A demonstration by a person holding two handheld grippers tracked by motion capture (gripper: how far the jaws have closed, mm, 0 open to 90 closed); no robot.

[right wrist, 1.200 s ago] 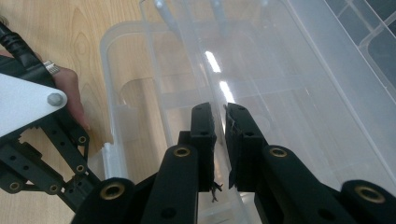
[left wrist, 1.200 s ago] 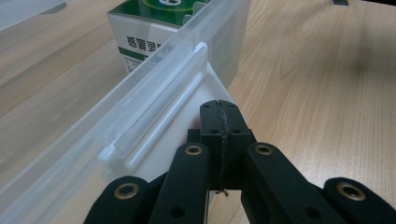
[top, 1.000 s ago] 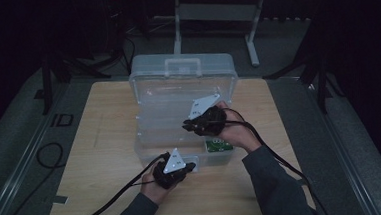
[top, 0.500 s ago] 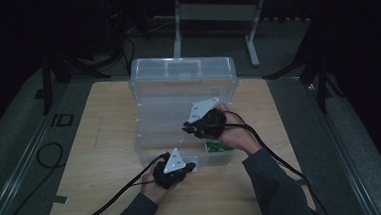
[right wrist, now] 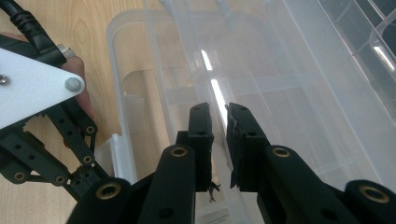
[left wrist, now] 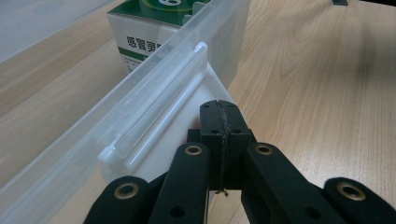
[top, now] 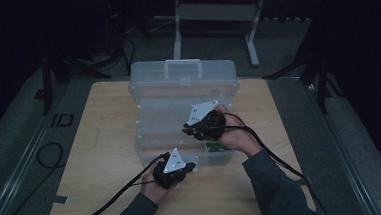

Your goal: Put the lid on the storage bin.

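A clear plastic storage box [top: 177, 88] stands on the wooden table [top: 100, 133] with its lid raised at the back. A green-and-white carton [top: 214, 147] [left wrist: 149, 28] lies in its front right corner. My left gripper [top: 191, 166] [left wrist: 218, 109] is shut, its tips resting against the white latch [left wrist: 159, 112] [right wrist: 122, 154] on the box's front wall. My right gripper [top: 186, 130] [right wrist: 218, 116] hovers over the box's right half. Its jaws stand a narrow gap apart, and the thin edge of a clear inner tray [right wrist: 280, 70] runs into that gap, gripped.
A metal stand [top: 213, 16] rises beyond the table's far edge, with dark floor all around. Cables trail off the table's front from both grippers. Bare wood lies left of the box and along the front edge.
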